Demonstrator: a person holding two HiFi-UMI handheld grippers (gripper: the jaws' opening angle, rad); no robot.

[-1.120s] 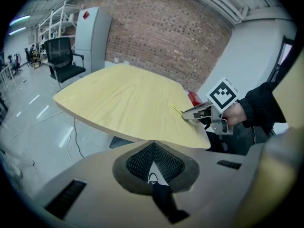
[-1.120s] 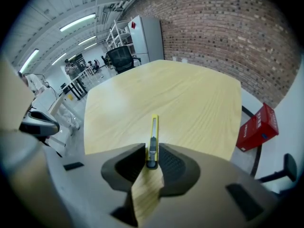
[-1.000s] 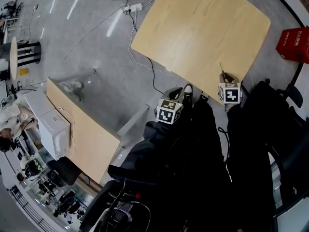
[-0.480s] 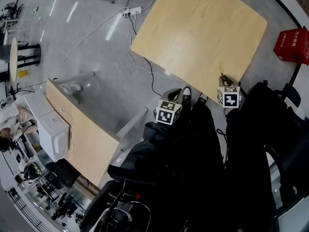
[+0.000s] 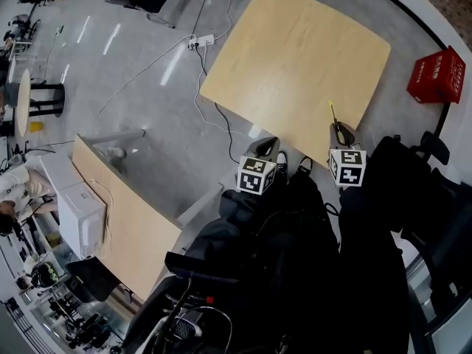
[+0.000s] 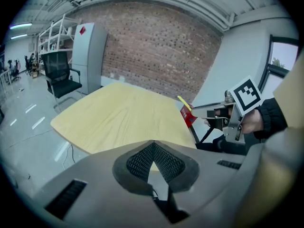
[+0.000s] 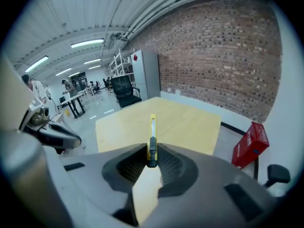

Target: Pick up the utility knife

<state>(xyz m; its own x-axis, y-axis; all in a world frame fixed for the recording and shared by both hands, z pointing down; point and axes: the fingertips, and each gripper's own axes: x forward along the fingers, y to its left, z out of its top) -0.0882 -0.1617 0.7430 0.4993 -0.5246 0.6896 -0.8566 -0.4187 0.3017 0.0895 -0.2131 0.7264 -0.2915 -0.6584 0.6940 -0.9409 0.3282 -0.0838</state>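
Utility knife (image 7: 152, 137) is in the grasp of the right gripper (image 7: 151, 159). Its jaws are clamped on the near end of the yellow body, just where the black slider sits, and the rest of the knife sticks out in front of them. In the head view the knife (image 5: 332, 113) lies over the near right edge of the wooden tabletop (image 5: 295, 57). In the right gripper view it seems to be in the air, with the tabletop (image 7: 190, 122) well below it, so I judge that the pick-up step is nearly done or already done.

The left gripper (image 6: 153, 148) has its jaws closed together with nothing between them, and it waits to the left of the right one, off the near edge of the tabletop (it takes no part in the grasp).

The long axis of the knife follows the line of the right gripper. The free end points away from the person, toward the far side of the tabletop, and in the head view it leans slightly to the left. I cannot tell whether the blade is pushed out.

For the next move, I think the grip must only stay firm and the knife stay level. The hold is on one end, so the long free part could tilt or slip if the jaws loosen. The free end should also be kept away from the left gripper (image 5: 265, 150).
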